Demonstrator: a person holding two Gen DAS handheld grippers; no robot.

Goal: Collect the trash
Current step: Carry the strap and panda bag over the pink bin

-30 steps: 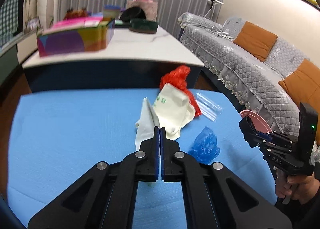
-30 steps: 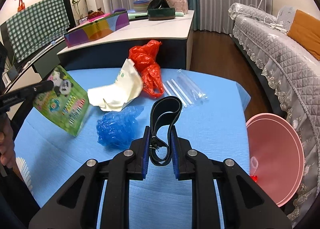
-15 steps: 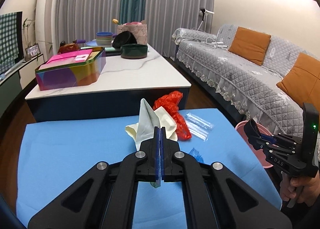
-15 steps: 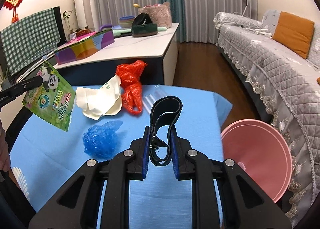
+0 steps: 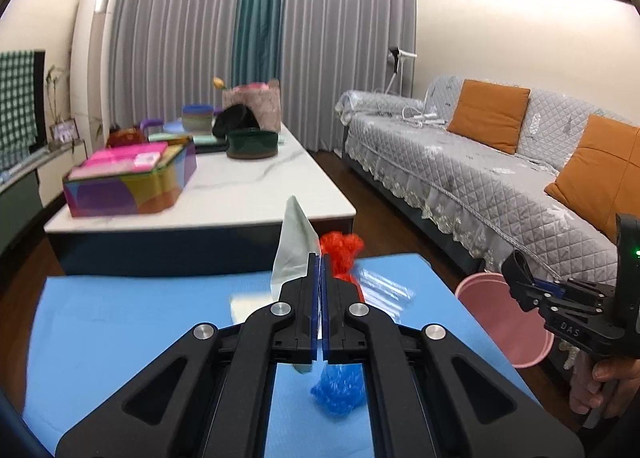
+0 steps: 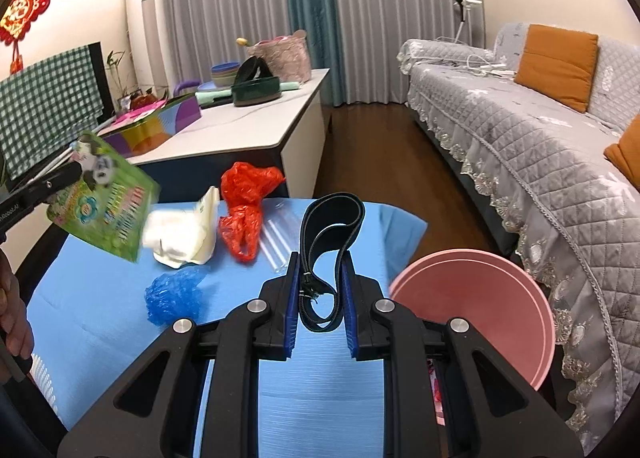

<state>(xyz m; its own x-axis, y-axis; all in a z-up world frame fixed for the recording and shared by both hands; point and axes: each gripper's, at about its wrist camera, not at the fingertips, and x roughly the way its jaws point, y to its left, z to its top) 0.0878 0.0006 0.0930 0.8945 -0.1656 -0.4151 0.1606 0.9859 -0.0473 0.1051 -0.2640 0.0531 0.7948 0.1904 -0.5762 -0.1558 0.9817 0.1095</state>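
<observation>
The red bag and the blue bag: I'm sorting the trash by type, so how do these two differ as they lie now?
The red bag is bigger and stretched out long, while the blue bag is scrunched into a small ball. The red bag lies toward the far edge of the blue cloth, touching the white bag; the blue bag sits nearer, apart from the others. Both look like thin crinkled plastic, and no tongs are holding either.
</observation>
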